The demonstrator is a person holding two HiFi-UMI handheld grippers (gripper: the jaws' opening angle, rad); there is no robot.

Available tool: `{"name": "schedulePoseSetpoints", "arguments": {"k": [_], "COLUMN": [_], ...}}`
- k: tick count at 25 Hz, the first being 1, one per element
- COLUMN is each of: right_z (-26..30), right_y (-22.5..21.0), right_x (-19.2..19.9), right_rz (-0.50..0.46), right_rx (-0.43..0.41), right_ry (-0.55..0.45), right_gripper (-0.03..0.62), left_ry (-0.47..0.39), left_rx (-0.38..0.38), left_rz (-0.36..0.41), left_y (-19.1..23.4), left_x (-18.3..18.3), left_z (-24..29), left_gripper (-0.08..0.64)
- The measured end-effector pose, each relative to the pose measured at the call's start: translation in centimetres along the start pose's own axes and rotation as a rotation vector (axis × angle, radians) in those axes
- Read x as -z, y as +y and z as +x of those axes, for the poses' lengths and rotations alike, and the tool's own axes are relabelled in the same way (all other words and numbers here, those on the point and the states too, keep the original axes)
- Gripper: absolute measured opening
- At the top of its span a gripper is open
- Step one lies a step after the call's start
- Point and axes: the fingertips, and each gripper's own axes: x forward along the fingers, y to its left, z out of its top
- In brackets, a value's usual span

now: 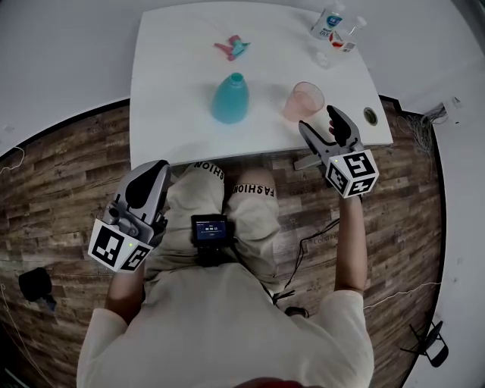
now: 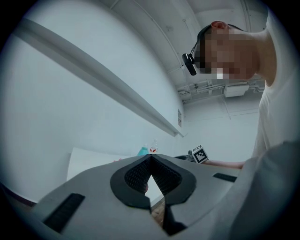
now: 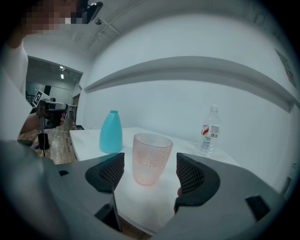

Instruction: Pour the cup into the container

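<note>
Overhead, a white tabletop (image 1: 174,91) is seen against a pale wall, and a dark wood-plank floor (image 1: 61,174) is laid around its near side. In the right gripper view a long ledge is carried along the white wall behind the tabletop. A clear water bottle (image 1: 327,21) is stood at the far right corner, and a small pink and teal item (image 1: 233,47) is left near the far edge.

The pink cup (image 1: 305,101) is placed near the right front edge of the tabletop. It is stood upright, so its long axis is held vertical and its open mouth is turned to the ceiling. The teal container (image 1: 230,98) is set to its left, apart from it, also upright with its narrow neck pointed up.

The right claw (image 1: 318,119) is held just before the cup, over the front edge. Its jaws are spread wide, the cup is framed between them, and it is touched by neither pad. The left claw (image 2: 150,159) is kept low on the left, off the tabletop, and its jaws are pressed together with nothing caught between them.
</note>
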Motion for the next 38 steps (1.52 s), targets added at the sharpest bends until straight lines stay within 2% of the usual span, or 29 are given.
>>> {"name": "schedulePoseSetpoints", "arguments": {"k": [10, 38], "right_z": [0.0, -0.4], "right_y": [0.6, 0.9], "right_x": [-0.5, 0.4], "right_rz": [-0.014, -0.001], "right_rx": [-0.011, -0.009], "right_ry": [-0.005, 0.007], "right_gripper": [0.33, 0.33], "left_ry": [-0.021, -0.009], "left_rx": [0.027, 0.004], "left_rz": [0.017, 0.002], "left_y": [-0.2, -0.1], "left_x": [-1.3, -0.6], "left_z": [1.5, 0.5], "left_gripper": [0.011, 0.012]}}
